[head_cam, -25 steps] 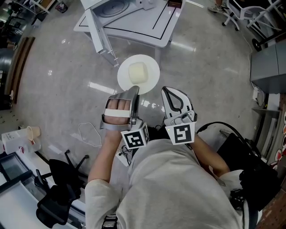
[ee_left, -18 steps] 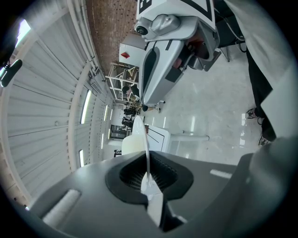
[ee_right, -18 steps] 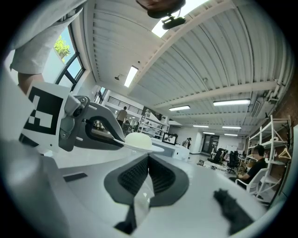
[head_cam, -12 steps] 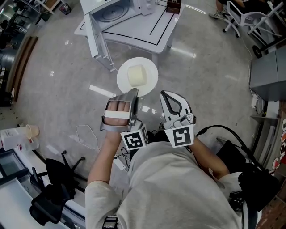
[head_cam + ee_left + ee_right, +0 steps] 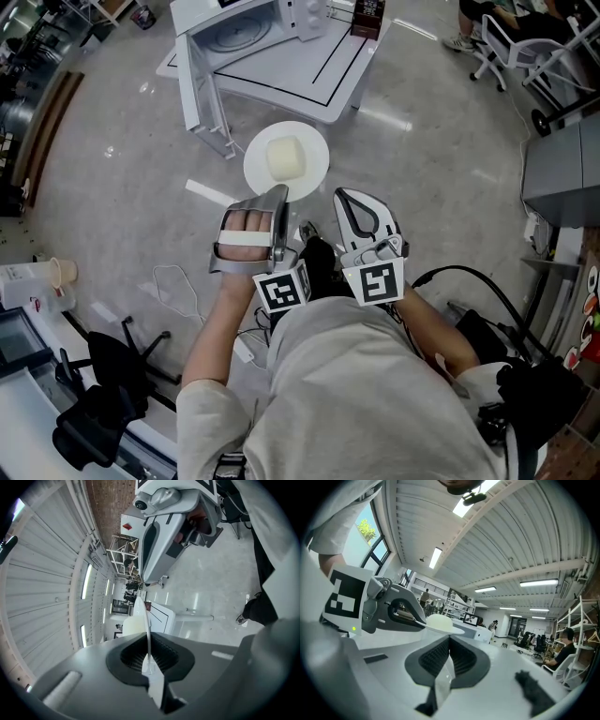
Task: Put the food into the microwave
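Head view has my left gripper (image 5: 284, 191) pinching the near rim of a white plate (image 5: 314, 150), which hangs pretty much level over the grey floor (image 5: 122, 169). A pale block of food (image 5: 286, 159) sits in the middle of the plate. Left gripper view backs that up: I see the plate edge-on, wedged between the two jaws with the pads pressed on it. My right gripper (image 5: 343, 195) is just beside the left one and clear of the plate. Its own view shows the jaws pressed together with nothing between them. The microwave (image 5: 253, 23) is up at the top of the head view on a white table (image 5: 323, 80), its door (image 5: 190, 66) swung wide open. The plate is near the table's front edge, well short of the microwave's opening.
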